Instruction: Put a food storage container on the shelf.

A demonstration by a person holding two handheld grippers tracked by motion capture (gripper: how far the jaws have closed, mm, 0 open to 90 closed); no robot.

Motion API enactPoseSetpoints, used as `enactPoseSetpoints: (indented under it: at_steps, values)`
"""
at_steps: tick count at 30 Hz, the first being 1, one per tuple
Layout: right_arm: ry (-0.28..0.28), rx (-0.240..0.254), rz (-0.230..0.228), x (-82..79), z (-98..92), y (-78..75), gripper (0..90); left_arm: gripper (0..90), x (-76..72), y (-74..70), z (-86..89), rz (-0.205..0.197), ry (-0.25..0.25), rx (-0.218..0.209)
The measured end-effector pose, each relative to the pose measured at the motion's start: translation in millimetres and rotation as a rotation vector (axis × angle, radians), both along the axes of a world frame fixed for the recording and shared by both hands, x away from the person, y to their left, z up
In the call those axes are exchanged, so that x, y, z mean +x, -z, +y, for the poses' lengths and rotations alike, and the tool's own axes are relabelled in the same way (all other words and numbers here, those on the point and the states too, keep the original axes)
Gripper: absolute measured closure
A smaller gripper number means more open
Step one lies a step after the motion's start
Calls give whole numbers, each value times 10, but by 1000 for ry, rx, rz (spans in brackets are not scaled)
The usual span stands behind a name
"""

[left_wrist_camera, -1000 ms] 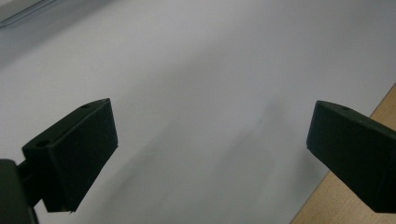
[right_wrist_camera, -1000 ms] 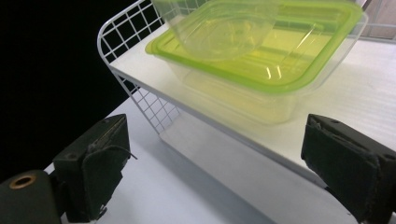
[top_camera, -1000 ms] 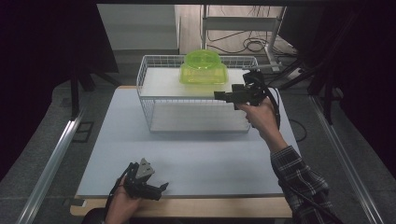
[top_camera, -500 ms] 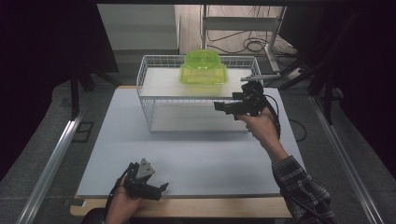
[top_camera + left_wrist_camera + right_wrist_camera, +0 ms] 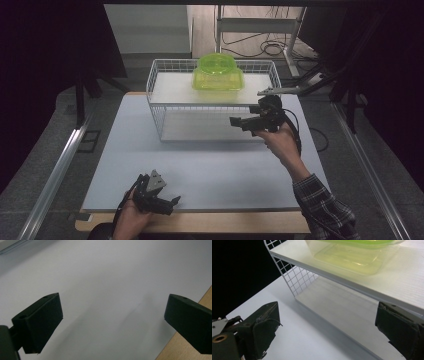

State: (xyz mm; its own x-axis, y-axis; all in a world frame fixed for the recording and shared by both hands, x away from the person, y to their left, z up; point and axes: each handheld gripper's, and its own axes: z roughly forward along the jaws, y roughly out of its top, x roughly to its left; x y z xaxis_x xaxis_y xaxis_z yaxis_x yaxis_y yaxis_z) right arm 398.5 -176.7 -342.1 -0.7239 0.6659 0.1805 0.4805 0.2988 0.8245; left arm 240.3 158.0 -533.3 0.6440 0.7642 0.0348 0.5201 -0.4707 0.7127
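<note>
The translucent lime-green plastic lidded container [image 5: 218, 73] sits on the upper shelf of the white wire-mesh rack [image 5: 159, 112] — the right gripper view reveals its clear, glossy underside. The right gripper [image 5: 239, 121] hovers beside the rack, jaws spread and empty; the left gripper [image 5: 170, 203] rests low over the matte white table mat [image 5: 220, 170], jaws spread too.

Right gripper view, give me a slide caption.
Open right gripper facing a white wire rack with a translucent green plastic container on its upper shelf.

Lab: dark curtains [image 5: 45, 45], floor cables [image 5: 265, 47].
</note>
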Motion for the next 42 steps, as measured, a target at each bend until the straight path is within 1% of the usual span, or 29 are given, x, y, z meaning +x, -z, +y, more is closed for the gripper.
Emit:
enactPoseSetpoints:
  at_steps: [10,16,21,24,34,38,42]
  values:
    - [-4,-12,4,-78,-46,98,59,15,-2,-1,-3,0,1,5]
    - [-3,-33,5,-130,-70,174,57,15,-2,-2,-1,0,0,1]
    - [-1,-37,13,-176,-96,255,48,19,0,-8,10,1,-2,-10]
    - [2,-42,8,-197,-122,304,45,22,3,-10,21,3,-5,-20]
    - [9,-50,22,-271,-208,501,42,22,3,-9,20,5,-3,-16]
    - [1,-70,-1,-316,-227,573,42,22,3,-8,17,6,-3,-15]
    - [-4,-92,-13,-371,-239,636,35,21,3,-8,16,5,-3,-14]
